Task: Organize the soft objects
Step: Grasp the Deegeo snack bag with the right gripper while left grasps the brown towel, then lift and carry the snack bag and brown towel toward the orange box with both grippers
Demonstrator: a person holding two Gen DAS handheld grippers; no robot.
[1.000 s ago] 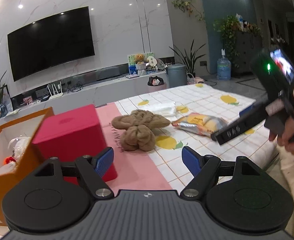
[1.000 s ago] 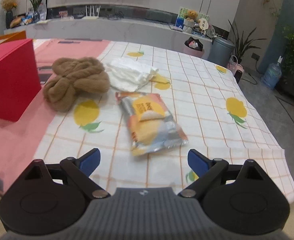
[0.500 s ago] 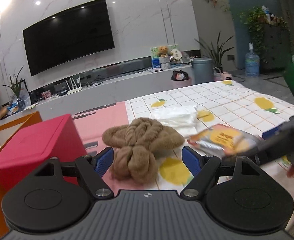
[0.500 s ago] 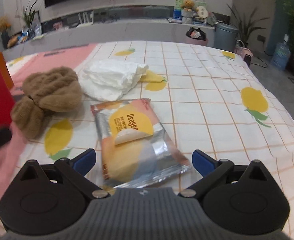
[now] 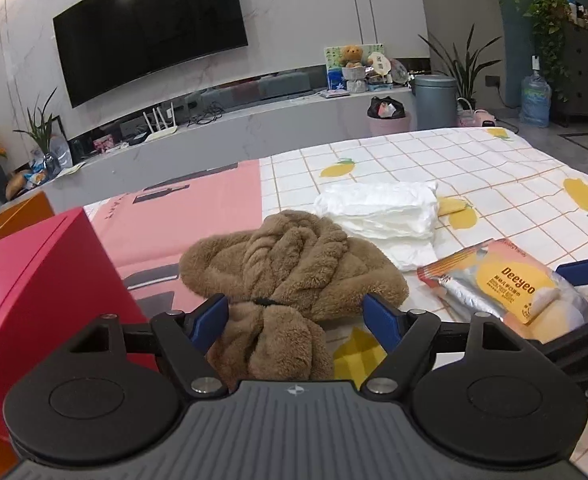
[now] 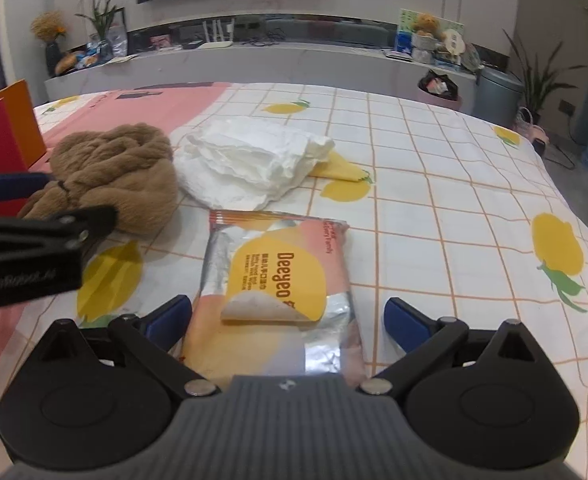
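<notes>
A brown fluffy bundle (image 5: 294, 264) tied with a dark band lies on the lemon-print cloth. Its near lobe sits between the fingers of my left gripper (image 5: 296, 314), whose jaws are closing but still stand wide, pads not pressing. The right wrist view shows that gripper (image 6: 61, 200) at the left, straddling the bundle (image 6: 121, 176). A foil wipes pack (image 6: 281, 280) lies between the spread fingers of my open right gripper (image 6: 288, 316). A white folded cloth (image 6: 253, 164) rests behind the pack.
A red box (image 5: 33, 292) stands close on the left, with an orange box (image 5: 17, 212) behind it. A pink mat (image 5: 173, 216) covers the table's left part. The table's far edge (image 5: 454, 132) faces a TV wall and bench.
My left gripper swung right from in front of the red box and closed in on the brown bundle. My right gripper came forward and down until the wipes pack lay between its fingers.
</notes>
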